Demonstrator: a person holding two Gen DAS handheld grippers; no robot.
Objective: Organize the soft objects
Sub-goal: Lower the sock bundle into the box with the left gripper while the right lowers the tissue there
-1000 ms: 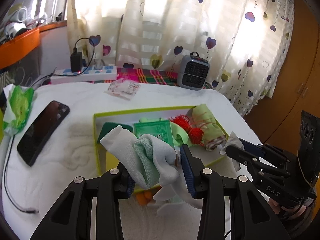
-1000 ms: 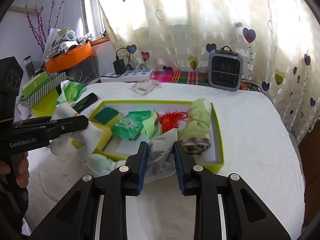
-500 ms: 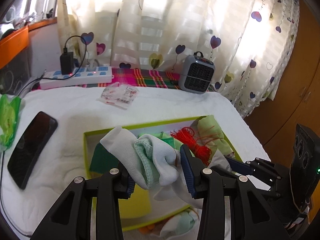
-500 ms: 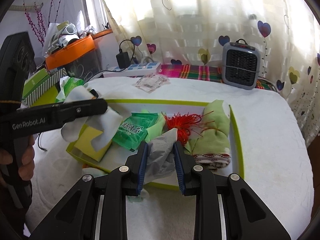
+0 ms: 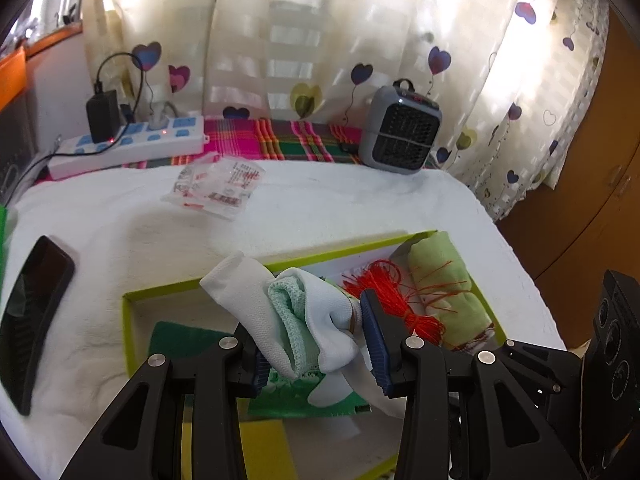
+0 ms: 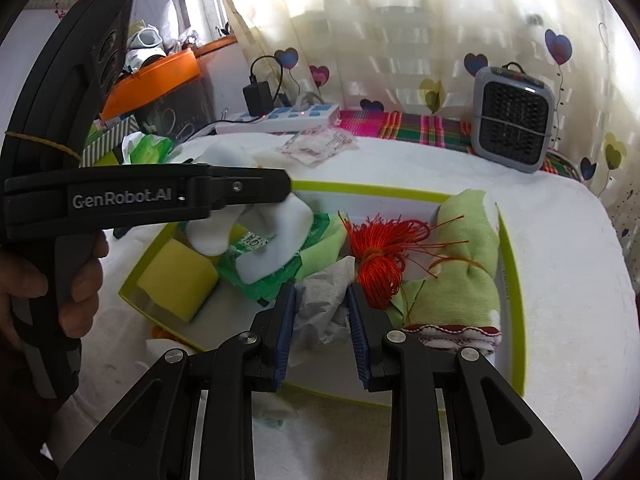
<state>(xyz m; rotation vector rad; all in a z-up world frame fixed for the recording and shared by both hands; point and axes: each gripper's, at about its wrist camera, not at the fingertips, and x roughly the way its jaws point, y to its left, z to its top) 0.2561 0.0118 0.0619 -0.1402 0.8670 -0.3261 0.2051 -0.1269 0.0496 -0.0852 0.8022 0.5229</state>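
Note:
My left gripper (image 5: 316, 344) is shut on a bundle of white and mint socks (image 5: 296, 320) and holds it over the green-rimmed box (image 5: 168, 290). From the right wrist view the socks (image 6: 288, 224) hang above the box's left half. My right gripper (image 6: 320, 308) is shut on a crumpled grey cloth (image 6: 320, 304) over the box's near edge (image 6: 328, 394). In the box lie a yellow sponge (image 6: 176, 280), a green packet (image 6: 272, 276), red thread (image 6: 376, 248) and a rolled green cloth (image 6: 464, 264).
A black phone (image 5: 32, 312) lies left of the box on the white bedding. A power strip (image 5: 132, 146), a plastic packet (image 5: 216, 188) and a small grey heater (image 5: 400, 132) stand at the back. An orange bin (image 6: 152, 76) and boxes are at the far left.
Both grippers have moved forward over the box with their loads. The socks now hang above the box's left half, and the grey cloth is over the box's near side.

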